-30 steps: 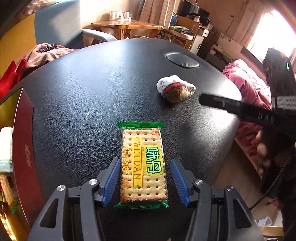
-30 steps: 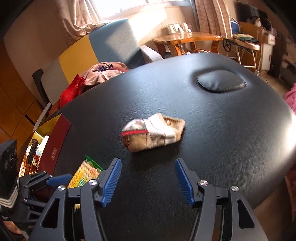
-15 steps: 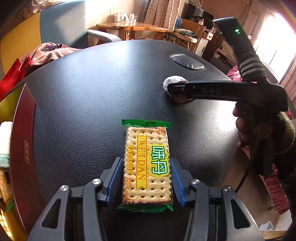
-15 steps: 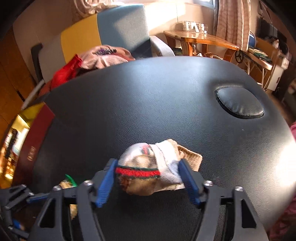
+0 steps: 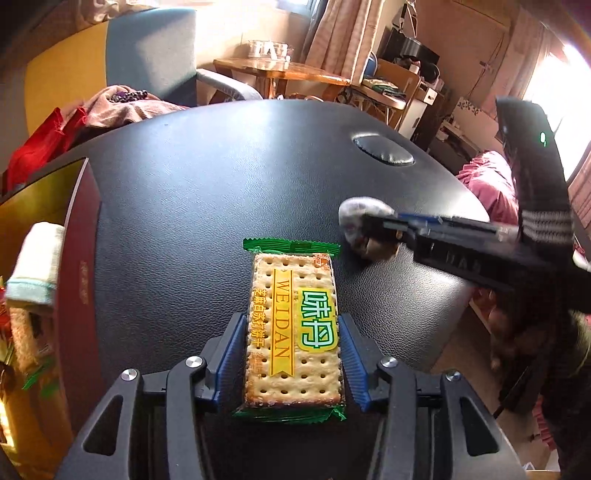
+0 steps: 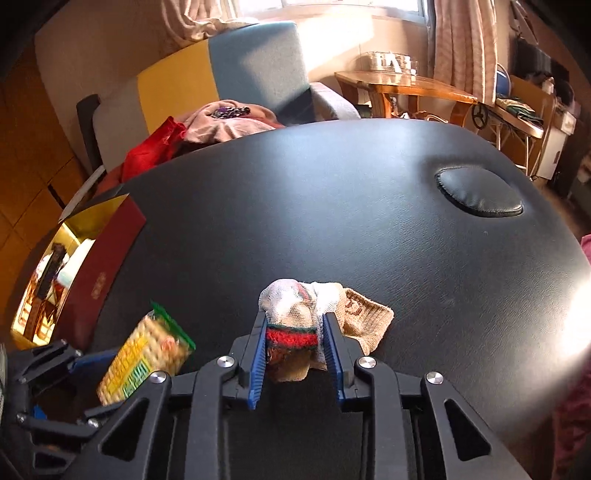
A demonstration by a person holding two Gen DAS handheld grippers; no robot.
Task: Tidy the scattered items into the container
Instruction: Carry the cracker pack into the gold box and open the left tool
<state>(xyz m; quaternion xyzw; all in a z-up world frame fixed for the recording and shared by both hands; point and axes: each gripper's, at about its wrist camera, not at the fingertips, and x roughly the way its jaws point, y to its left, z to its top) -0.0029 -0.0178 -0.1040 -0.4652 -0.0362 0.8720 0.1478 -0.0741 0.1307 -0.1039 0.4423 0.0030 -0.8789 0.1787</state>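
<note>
Reads "WEIDAN" down a yellow ribbon on the cracker packet [image 5: 293, 332], beside green Chinese characters at 3 o'clock.

red box [image 5: 79, 258] cut by left edge | contents blurred | sock [image 5: 356, 218] partly behind right tool [image 5: 376, 230]

From my feed, a black padded table [image 6: 332, 206] with an oval cushion inset [image 6: 480, 195] fills the middle of the frame. Behind it, upper left, I see a yellow-and-blue armchair [image 6: 221, 77] heaped with pink and red clothes [image 6: 221, 122]. A wooden side table [image 6: 402, 83] stands upper right beside striped curtains [image 6: 458, 44]. Sunlight floods the window [image 6: 325, 5] along the top.
</note>
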